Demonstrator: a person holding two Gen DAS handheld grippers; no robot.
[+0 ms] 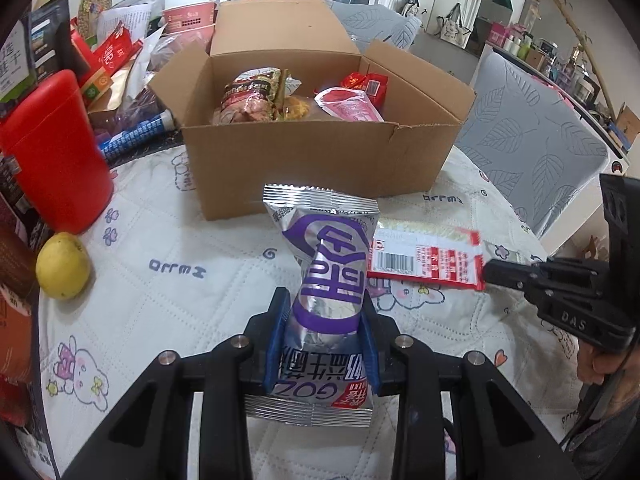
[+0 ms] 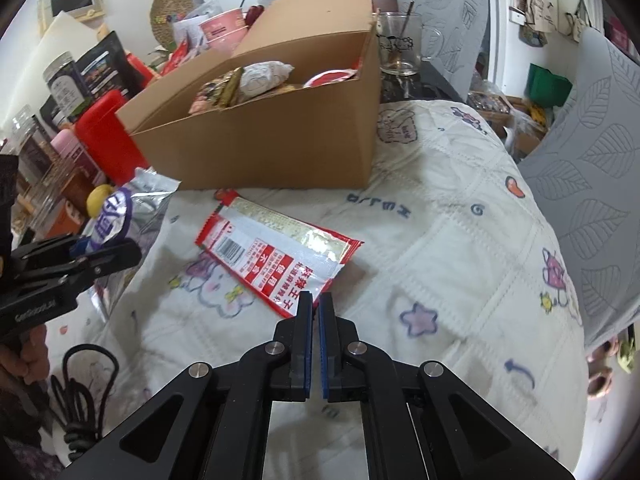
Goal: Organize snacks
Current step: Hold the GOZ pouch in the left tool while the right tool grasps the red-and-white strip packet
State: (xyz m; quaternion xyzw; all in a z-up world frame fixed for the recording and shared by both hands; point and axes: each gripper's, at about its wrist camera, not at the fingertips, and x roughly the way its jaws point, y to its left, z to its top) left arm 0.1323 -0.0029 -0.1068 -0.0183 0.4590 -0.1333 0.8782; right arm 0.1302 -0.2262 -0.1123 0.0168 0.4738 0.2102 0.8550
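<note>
Tilted down, the left gripper (image 1: 325,308) squeezes a silver snack bag (image 1: 326,280); at three o'clock the right gripper (image 2: 317,300) pinches a red packet (image 2: 276,256).

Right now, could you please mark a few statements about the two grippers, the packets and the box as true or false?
1. The left gripper is shut on the silver and purple packet. True.
2. The right gripper stands wide open. False: its jaws are shut at the edge of the red and white packet.
3. The cardboard box is empty. False: it holds several snacks.
4. A lemon lies on the tablecloth. True.
</note>
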